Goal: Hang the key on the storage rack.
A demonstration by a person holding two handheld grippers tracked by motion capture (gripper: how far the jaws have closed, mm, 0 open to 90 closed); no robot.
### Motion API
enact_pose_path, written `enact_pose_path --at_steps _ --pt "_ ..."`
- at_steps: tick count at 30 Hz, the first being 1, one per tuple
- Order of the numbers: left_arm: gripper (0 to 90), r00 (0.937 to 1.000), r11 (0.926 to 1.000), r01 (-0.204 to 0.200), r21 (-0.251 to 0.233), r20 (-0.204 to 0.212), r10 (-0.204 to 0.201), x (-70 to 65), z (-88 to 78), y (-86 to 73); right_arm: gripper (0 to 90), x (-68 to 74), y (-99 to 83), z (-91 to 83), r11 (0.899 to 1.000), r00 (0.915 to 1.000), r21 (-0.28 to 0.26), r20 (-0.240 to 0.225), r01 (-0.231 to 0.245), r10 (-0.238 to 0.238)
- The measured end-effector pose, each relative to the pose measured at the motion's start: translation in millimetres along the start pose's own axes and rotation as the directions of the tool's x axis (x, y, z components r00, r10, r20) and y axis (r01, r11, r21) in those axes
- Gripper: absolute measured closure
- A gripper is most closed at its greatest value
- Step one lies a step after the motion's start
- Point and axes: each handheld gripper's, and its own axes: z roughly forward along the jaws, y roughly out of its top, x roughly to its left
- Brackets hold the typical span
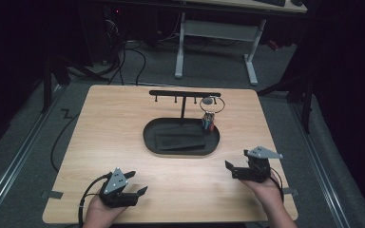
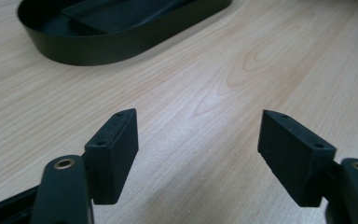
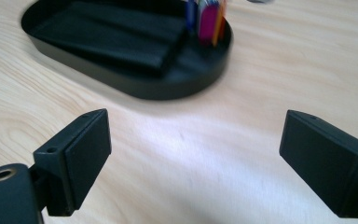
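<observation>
High view: sitting mid-table (image 1: pixel 123 118), one black oval tray (image 1: pixel 152 142) carrying one dark flat pad (image 1: pixel 179 140); rising from it, one T-shaped black stand (image 1: pixel 184 94), hooks underneath too small for counting; hanging at its right end, one wire ring (image 1: pixel 212 104) with a bunch of coloured tags (image 1: pixel 208 122), number unclear. Resting near the front edge, two grippers: left gripper (image 1: pixel 138 184) and right gripper (image 1: pixel 228 166), both gaping, grasping nothing.

Left gripper view: spreading wide over bare wood, two black jaws; tray (image 2: pixel 98 49) cut off at top.

Right gripper view: standing well apart and empty, two jaws; beyond, tray (image 3: pixel 168 84), pad (image 3: pixel 112 37), blurred tags (image 3: pixel 208 18) cropped by the upper edge
</observation>
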Motion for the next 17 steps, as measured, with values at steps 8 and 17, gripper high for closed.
enact_pose_path --at_steps 8,17 --pt "27.5 0.9995 0.9991 -0.032 0.028 0.002 0.032 -4.5 1.8 -0.7 8.9 -2.9 -45.8 -6.6 0.998 0.9985 0.031 0.021 -0.051 0.05" --pt "26.7 0.9978 0.9976 -0.066 0.018 0.0 0.066 -2.2 -3.2 0.5 9.1 3.1 -42.9 -0.8 0.999 0.999 -0.029 0.035 -0.028 0.029"
